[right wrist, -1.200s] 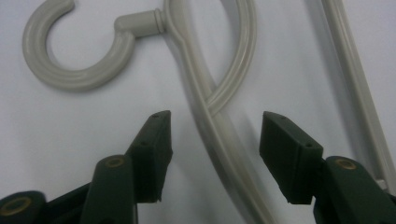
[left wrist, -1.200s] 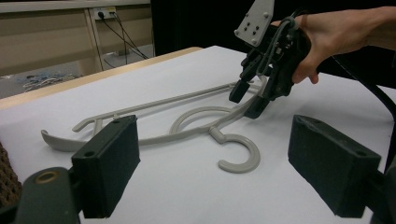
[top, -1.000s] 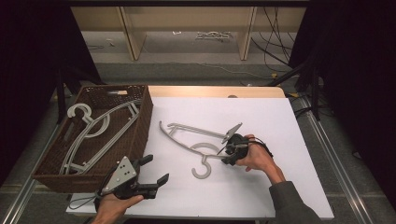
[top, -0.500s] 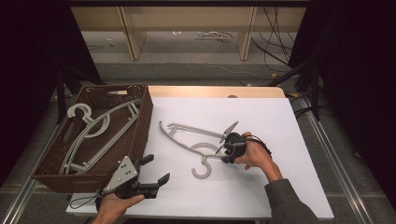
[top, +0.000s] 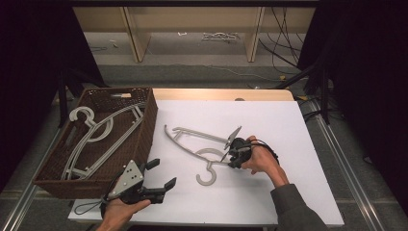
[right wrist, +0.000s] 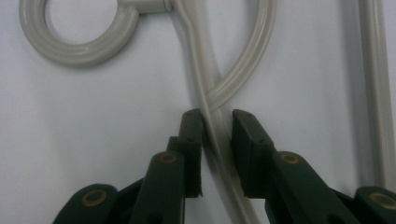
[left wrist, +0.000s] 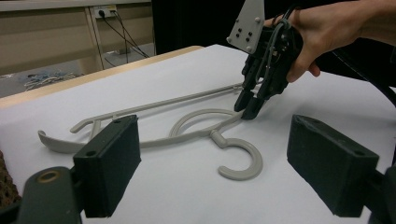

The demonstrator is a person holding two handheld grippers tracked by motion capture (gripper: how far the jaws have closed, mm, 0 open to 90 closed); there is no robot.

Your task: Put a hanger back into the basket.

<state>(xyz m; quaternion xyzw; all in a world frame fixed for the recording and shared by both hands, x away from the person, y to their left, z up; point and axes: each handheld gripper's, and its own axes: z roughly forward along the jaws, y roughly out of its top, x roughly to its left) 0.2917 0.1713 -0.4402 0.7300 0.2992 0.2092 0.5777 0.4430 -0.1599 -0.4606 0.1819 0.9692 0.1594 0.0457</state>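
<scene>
Item one: a pale grey plastic clothes hanger (top: 202,149) with a round hook, which we find lying flat on the white table top (top: 269,120), right of centre and towards the near side, its hook pointing at the near edge.

Item two: the right gripper (top: 230,155), held low over the hanger's shoulder bar just right of the hook. We see its jaws straddling the bar; they have just been closing, and a slim gap shows on one side, so the pads are not yet pressing from both sides.

Item three: the left gripper (top: 161,175), at the near left of the table and well apart from the hanger. We note its jaws standing wide apart with nothing between them.

Item four: a dark brown woven basket (top: 144,130) at the far left, holding more grey hangers (top: 94,132).
</scene>
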